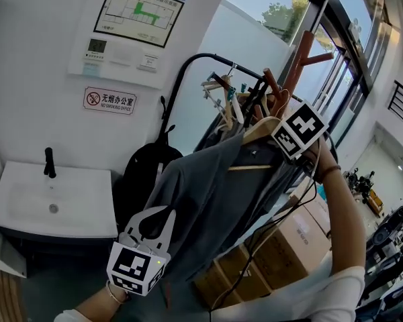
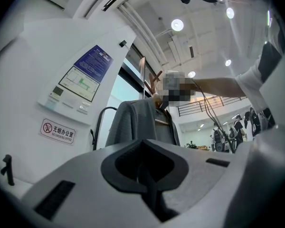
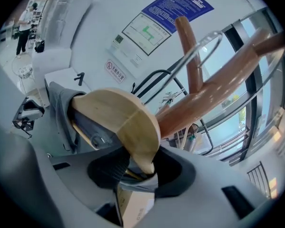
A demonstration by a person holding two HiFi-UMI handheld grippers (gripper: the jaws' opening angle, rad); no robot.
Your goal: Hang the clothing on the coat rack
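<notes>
A white wall (image 1: 40, 59) with signs, a sink (image 1: 27, 200) low on the left, and big windows on the right – that is the room.

The grey clothing (image 1: 208, 193) hangs on a wooden hanger (image 3: 118, 118), held high up, right beside the brown coat rack (image 1: 299, 62). The right gripper (image 3: 133, 167) is closed on the hanger's middle, just under its metal hook (image 3: 199, 49). The hook is up by one of the rack's pegs (image 3: 187, 56). It looks like it loops close around the peg, but I can't tell if it sits on it yet.

The left gripper (image 2: 145, 172) is lower down, near the bottom edge of the clothing and not touching it. Its jaws are pressed together with nothing between them.

Further out there is a black rail (image 1: 188, 69) with more hangers behind, and cardboard boxes (image 1: 289, 243) on the floor.

I think this is the hanging step – nearly the last one. Next, the hook has to go over the peg and drop onto it. The right gripper should let go only when the peg takes the weight, or the clothing could slip off and fall.
</notes>
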